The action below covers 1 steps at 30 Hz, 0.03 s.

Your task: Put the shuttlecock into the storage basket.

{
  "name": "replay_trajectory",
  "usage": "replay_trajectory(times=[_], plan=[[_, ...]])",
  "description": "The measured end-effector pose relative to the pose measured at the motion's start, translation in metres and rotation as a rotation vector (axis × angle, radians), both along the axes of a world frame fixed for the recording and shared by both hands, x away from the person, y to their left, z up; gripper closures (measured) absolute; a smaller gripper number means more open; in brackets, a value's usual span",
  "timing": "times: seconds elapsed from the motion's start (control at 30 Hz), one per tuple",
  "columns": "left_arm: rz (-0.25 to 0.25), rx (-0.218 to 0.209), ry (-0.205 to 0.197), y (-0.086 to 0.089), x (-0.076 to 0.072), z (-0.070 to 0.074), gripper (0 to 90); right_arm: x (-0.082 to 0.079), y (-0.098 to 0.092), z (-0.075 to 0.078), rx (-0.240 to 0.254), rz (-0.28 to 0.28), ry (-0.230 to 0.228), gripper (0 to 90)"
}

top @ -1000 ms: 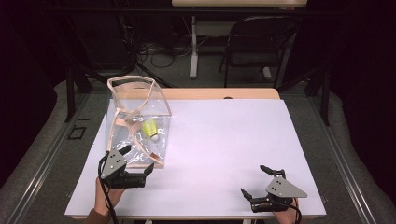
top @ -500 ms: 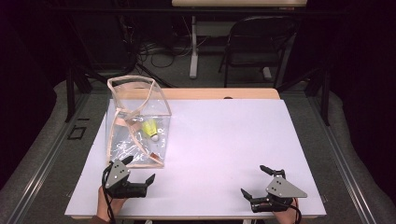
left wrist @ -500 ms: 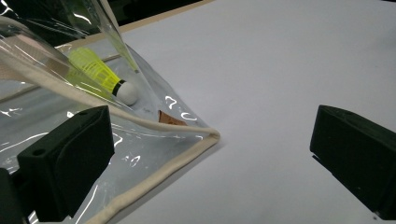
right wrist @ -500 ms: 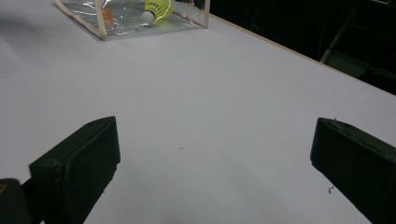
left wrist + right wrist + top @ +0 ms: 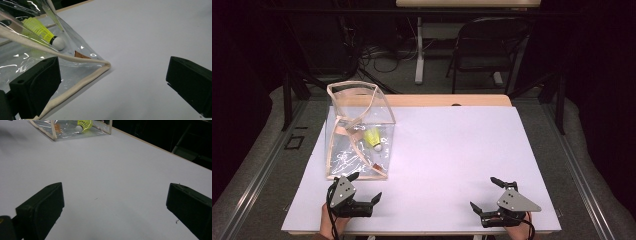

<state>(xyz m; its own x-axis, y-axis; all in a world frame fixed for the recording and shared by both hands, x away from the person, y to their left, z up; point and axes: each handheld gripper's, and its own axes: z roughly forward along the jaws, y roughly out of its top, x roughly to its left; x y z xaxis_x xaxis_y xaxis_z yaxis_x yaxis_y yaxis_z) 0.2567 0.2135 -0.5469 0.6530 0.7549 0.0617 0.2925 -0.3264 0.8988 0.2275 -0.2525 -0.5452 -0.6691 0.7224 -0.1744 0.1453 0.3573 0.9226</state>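
A clear plastic bag (image 5: 357, 135) with cream trim stands at the table's left, its mouth open upward. Inside lies a yellow shuttlecock (image 5: 374, 137) with a white cork. My left gripper (image 5: 367, 186) is open just in front of the bag's near edge, with nothing between its jaws. In the left gripper view the bag's trimmed corner (image 5: 82, 80) lies beside the left jaw, and the shuttlecock (image 5: 42, 31) shows through the plastic. My right gripper (image 5: 482, 192) stands open and empty near the front right edge. The right gripper view shows the bag (image 5: 53, 132) far off.
A white sheet (image 5: 452, 150) covers the table, with a wooden strip (image 5: 447, 100) along the far edge. Behind the table stand a black folding chair (image 5: 484, 45) and a white post (image 5: 419, 50), with cables on the floor.
My left gripper has drawn back from the bag's front edge toward the near side of the table. The right gripper has not moved.
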Motion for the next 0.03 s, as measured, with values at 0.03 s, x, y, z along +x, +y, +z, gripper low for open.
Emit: replay_trajectory(times=[0.03], plan=[[0.005, -0.004, 0.003, 0.0004, 0.0008, -0.0005, 0.0, 0.0, 0.0, 0.0, 0.0, 0.0, 0.0, 1.1]])
